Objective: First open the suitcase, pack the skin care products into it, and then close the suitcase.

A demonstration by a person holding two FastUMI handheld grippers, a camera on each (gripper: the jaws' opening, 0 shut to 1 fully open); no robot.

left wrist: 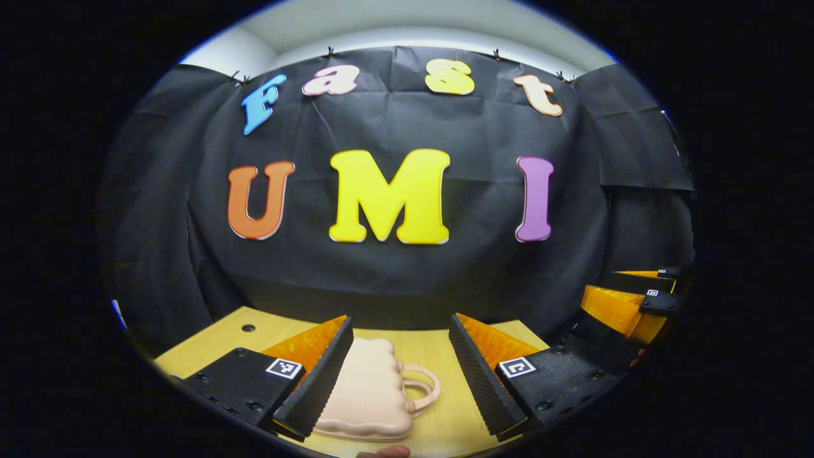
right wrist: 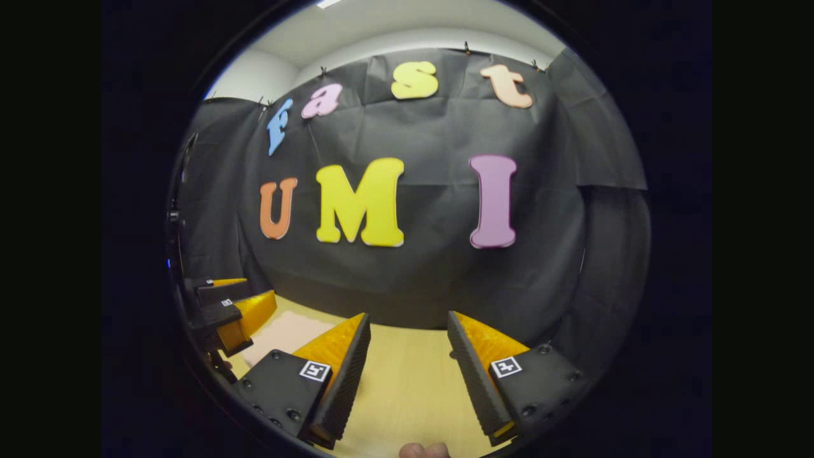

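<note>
on the wooden table (left wrist: 439,346), between the spread fingers of the left gripper (left wrist: 400,375), lies the small pink suitcase (left wrist: 372,394), flat and closed, touching nothing but the tabletop. its handle (left wrist: 423,388) points to that view's right; long axis runs roughly away from the camera. right gripper (right wrist: 407,375) sits wide open too, holding nothing, off to the suitcase's right over bare table. judging by this, nothing is done: opening, packing and closing all remain. no skin care products visible.
</note>
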